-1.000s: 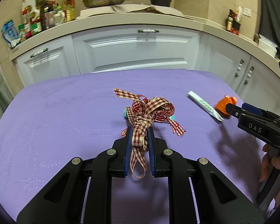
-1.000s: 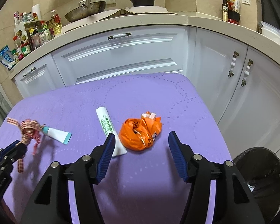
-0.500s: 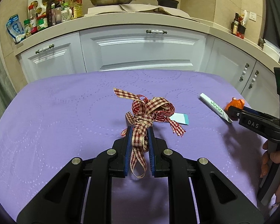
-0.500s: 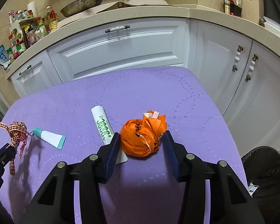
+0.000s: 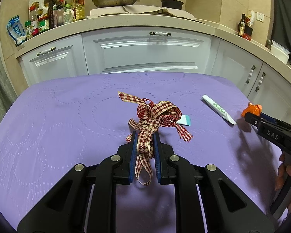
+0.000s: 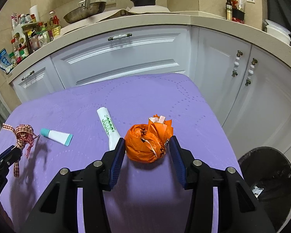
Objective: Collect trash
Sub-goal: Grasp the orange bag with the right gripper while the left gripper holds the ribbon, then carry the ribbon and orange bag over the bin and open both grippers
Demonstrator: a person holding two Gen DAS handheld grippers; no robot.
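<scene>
My left gripper [image 5: 144,136] is shut on a red and cream checked ribbon [image 5: 155,114] and holds it above the purple tablecloth [image 5: 67,116]. The ribbon also shows in the right wrist view [image 6: 23,134]. My right gripper [image 6: 147,142] is closed around an orange crumpled bag [image 6: 148,142], its pads touching both sides of the bag. The bag also shows in the left wrist view [image 5: 252,109]. A white tube with green print [image 6: 107,126] and a white tube with a teal cap [image 6: 56,135] lie on the cloth.
A black trash bin [image 6: 267,176] stands on the floor right of the table. White cabinets [image 6: 126,58] and a counter with a pan [image 6: 83,13] and bottles [image 6: 29,36] are behind the table. The table's right edge is close to the bag.
My right gripper has closed from wide open onto the orange bag. My left gripper has lifted the ribbon and drawn back a little, uncovering the teal-capped tube.
</scene>
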